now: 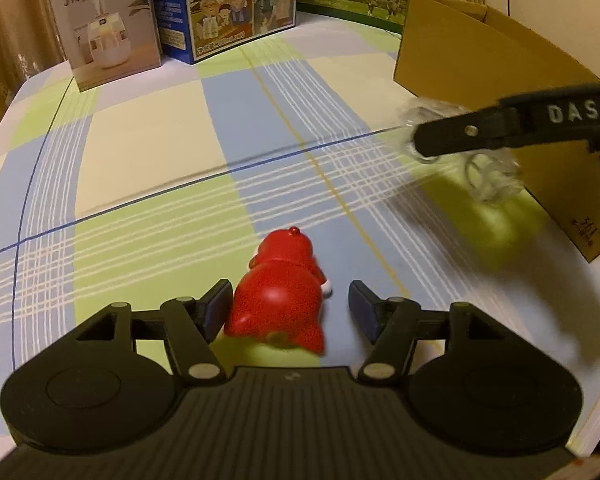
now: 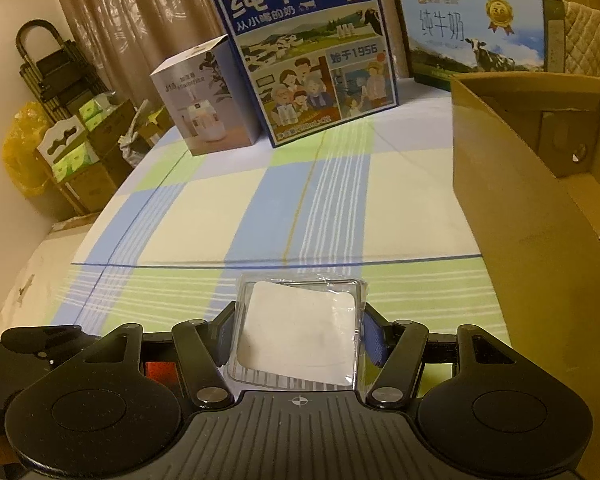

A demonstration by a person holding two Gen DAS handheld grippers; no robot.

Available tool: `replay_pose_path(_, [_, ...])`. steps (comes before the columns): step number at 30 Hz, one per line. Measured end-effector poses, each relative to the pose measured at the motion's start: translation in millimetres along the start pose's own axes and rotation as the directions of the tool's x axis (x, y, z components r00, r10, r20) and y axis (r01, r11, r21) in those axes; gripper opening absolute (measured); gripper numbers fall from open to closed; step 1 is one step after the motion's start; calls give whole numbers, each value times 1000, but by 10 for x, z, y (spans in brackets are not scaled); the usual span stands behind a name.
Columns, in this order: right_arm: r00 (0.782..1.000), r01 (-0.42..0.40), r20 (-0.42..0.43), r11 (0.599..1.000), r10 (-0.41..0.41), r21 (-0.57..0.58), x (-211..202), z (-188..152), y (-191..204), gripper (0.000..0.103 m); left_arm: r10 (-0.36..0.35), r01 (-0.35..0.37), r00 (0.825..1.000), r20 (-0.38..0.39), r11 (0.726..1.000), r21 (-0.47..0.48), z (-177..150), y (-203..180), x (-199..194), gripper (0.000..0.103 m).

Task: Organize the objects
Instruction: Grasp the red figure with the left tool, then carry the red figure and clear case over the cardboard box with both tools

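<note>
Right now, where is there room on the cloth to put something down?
The widest bare patch of cloth lies between the red toy and the far boxes. It is crowded along the far edge and on the right, by the cardboard box.

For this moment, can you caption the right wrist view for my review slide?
Right tool grips a clear plastic case above the plaid tablecloth, beside an open cardboard box.

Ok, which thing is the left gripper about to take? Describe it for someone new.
On the checked tablecloth, well in front of the row of printed boxes, the left gripper straddles a small toy lying flat. It is the glossy red figurine, the only red thing there; the right gripper's item is a clear packet.
</note>
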State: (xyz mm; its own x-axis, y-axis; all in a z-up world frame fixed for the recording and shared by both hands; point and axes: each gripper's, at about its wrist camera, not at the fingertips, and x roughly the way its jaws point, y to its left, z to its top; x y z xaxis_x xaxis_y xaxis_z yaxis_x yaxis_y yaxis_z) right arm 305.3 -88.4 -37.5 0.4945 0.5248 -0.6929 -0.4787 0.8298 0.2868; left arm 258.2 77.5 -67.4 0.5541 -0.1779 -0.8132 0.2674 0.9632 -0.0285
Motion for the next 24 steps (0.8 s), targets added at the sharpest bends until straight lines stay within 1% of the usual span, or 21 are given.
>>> replay_pose_path(3, [1000,2,-1,1000,-2,9,20,7,-5,59,-1,1,1000,12,1000,-20,7,42,-1,59])
replay_pose_path(6, [1000,-8,-9,1000,8,2,57,-3,20,59,-11,11,1000,5,1000,-15,26,36,24,58])
replay_pose_path(8, [1000,-12,-13,1000,12,-1,77,-7,36,59,-7,7,1000,-7,1000,2,22,17,39,54])
replay_pose_path(10, [1000,-13,-14,1000,13,-1,85,-9,37,59,5,-4,1000,-14,1000,28,18,-3,46,47])
replay_pose_path(13, [1000,-13,-14,1000,13,0,86,-9,41,59,8,-7,1000,-19,999,38,4,9,42,42])
replay_pose_path(19, [1000,-16,-15,1000,16,-6,100,-7,58,59,4,-3,999,-32,1000,17,17,31,37,41])
replay_pose_path(24, [1000,-15,-5,1000,15,-14,65,-3,79,58,1,-1,1000,-7,1000,-22,42,42,-37,41])
